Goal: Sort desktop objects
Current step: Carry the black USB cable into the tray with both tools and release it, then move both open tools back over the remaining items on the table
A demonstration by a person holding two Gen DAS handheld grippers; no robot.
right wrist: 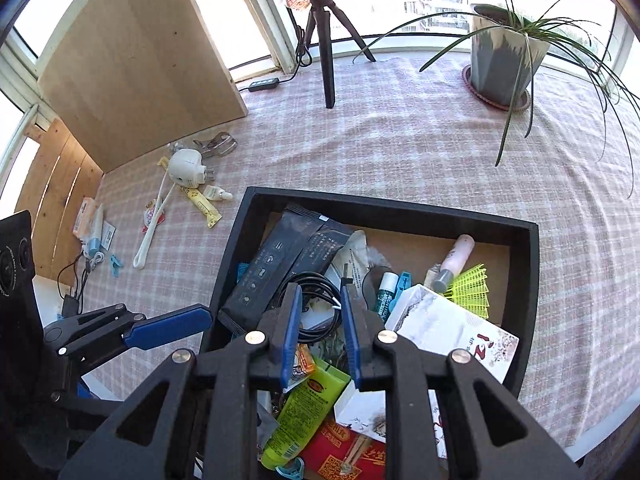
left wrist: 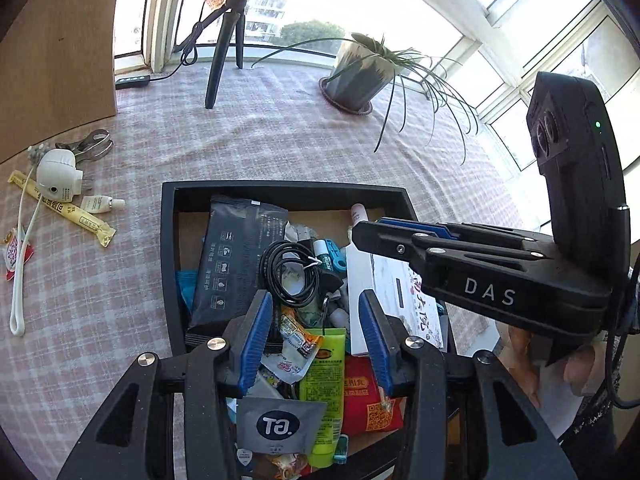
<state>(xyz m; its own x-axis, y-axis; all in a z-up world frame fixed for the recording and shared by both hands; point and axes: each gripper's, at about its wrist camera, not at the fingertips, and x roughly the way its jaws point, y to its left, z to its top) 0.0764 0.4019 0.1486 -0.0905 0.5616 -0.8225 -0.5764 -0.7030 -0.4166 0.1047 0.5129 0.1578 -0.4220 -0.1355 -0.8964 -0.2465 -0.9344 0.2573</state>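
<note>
Both grippers hover over the crammed black rectangular tray [right wrist: 532,264], left gripper [left wrist: 316,320] jaws wide, right gripper [right wrist: 320,320] jaws narrow, nothing held. Risk: the coiled black cable [right wrist: 316,304] below could snag and drag neighbouring items out.

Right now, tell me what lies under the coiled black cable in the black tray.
The coiled black cable rests on white paper and crumpled packets, beside the dark wipes pack in the black tray. Its near edge is hidden behind the right gripper's fingers, and deeper layers are covered.
</note>
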